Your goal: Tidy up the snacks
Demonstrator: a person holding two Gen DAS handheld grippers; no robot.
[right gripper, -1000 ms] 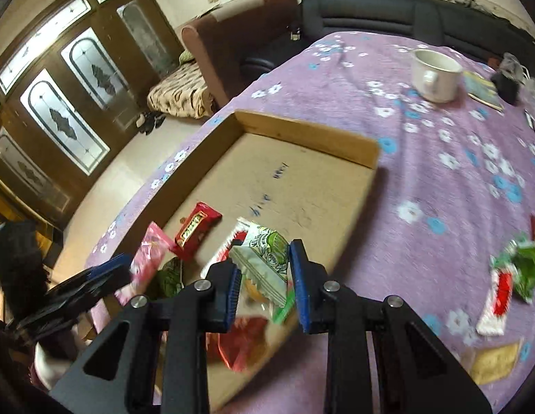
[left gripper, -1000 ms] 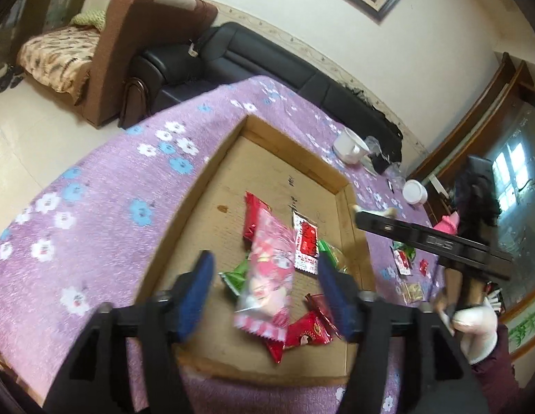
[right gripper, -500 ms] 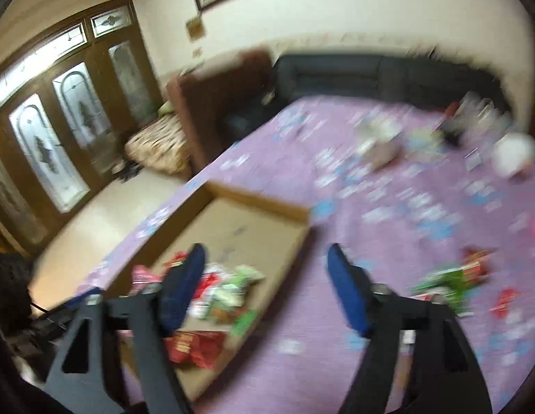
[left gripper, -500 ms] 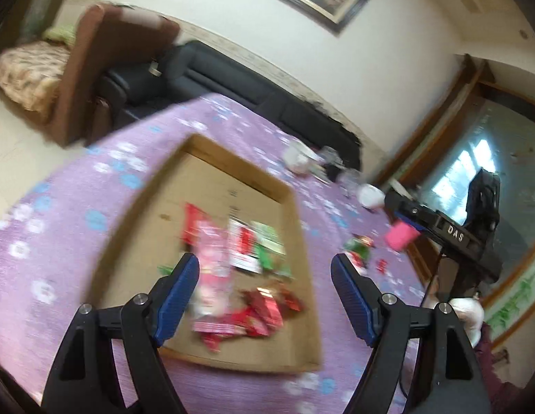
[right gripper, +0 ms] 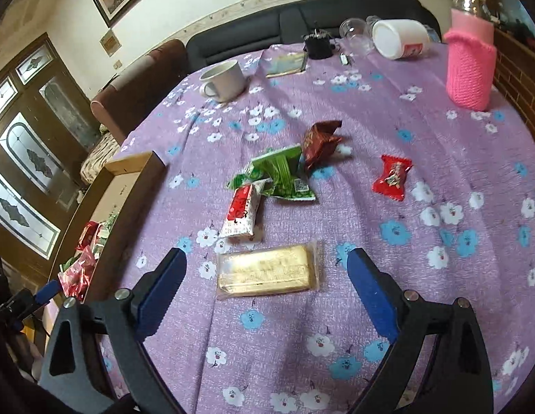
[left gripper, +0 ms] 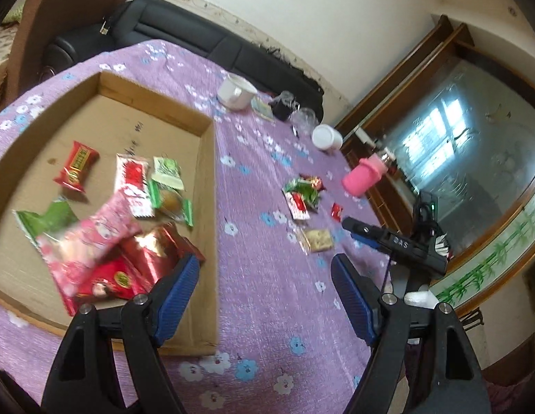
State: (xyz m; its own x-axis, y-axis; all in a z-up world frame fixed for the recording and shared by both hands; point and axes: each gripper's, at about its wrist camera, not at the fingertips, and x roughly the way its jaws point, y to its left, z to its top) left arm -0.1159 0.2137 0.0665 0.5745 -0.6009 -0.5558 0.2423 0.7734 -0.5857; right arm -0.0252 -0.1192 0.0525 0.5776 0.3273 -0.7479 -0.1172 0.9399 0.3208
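Both jaws spread wide and empty over a purple floral worktop [right gripper: 388,79] mid-sort. Nearest the right gripper [right gripper: 264,286], w/ its blue pads either side, lies a clear-wrapped biscuit pack [right gripper: 267,270], flat and lengthwise across the gap, untouched: probably the next pick, since the jaws are already lined up on it. Just beyond, a red-and-white sachet [right gripper: 241,212] rests against a green wrapper [right gripper: 279,172], which touches a dark red packet [right gripper: 319,143]; a small red candy [right gripper: 391,177] sits apart to the right. These five are the loose snacks not yet boxed.

The left gripper [left gripper: 265,296] hovers at the near right corner of the cardboard tray [left gripper: 207,186], released, pointing toward the open cloth rather than into the tray. Inside, by the near wall, a pink packet [left gripper: 91,238] (blurred) overlaps shiny red packs [left gripper: 146,252] and a green bag [left gripper: 43,219]; farther in lie a white-and-red pack [left gripper: 131,176], a green cake wrapper [left gripper: 169,186] and a red bar [left gripper: 76,167]. Heaped, not ranked, so collection appears to come before tidying.

Far edge: white mug [right gripper: 224,81], pink knit-sleeved bottle [right gripper: 471,62], tipped white cup [right gripper: 398,43], clear of the work area.
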